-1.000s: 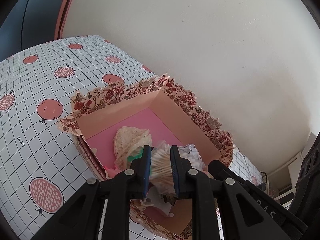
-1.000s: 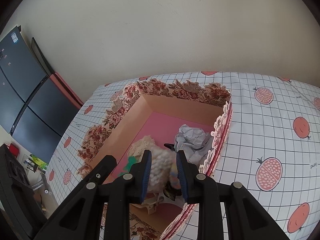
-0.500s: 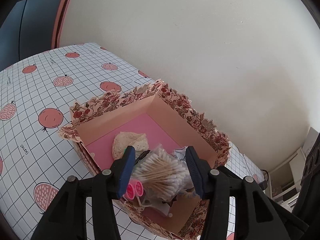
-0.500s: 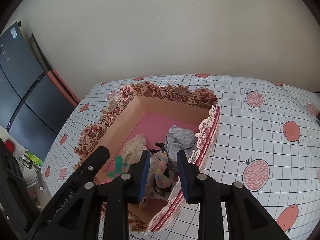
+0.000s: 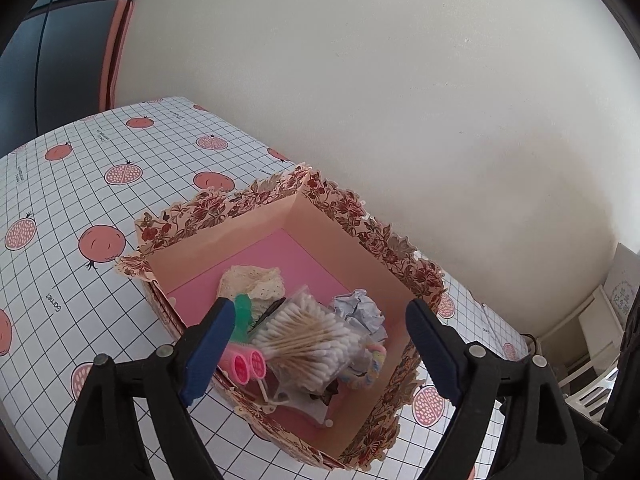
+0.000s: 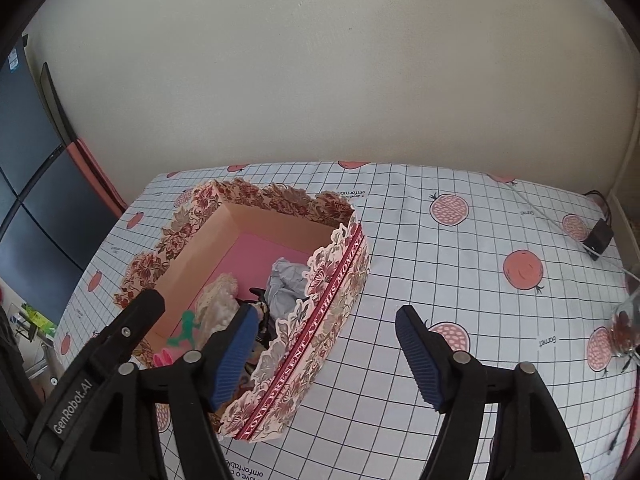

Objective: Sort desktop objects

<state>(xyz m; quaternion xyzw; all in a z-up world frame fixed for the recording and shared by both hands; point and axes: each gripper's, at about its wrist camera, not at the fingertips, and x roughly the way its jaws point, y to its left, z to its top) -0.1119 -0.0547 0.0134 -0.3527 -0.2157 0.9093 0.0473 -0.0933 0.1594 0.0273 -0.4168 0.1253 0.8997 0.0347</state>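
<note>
A floral gift box (image 5: 224, 208) with a pink floor stands on the pomegranate tablecloth (image 5: 60, 208). In it lie a bag of cotton swabs (image 5: 304, 340), pink hair rollers (image 5: 246, 366), a lace cloth (image 5: 250, 280), crumpled paper (image 5: 360, 308) and a colourful scrunchie (image 5: 374, 364). My left gripper (image 5: 320, 312) hovers over the box with its jaws opening. The swab bag is below and between them, and the pads are off it. My right gripper (image 6: 326, 312) is also opening, with nothing in it. It straddles the near wall of the box (image 6: 320, 340), one fingertip over the inside and one over the cloth.
A cream wall runs behind the table. At the far right, a black adapter (image 6: 598, 236) with a cable lies on the cloth near a glass jar (image 6: 626, 328). Dark cabinet panels (image 6: 24, 200) stand to the left. The checked tablecloth (image 6: 460, 272) stretches right of the box.
The left jaws opened and let go of the swab bag, which now rests in the box. The right jaws opened, released the scrunchie into the box, and drew back up and to the right.
</note>
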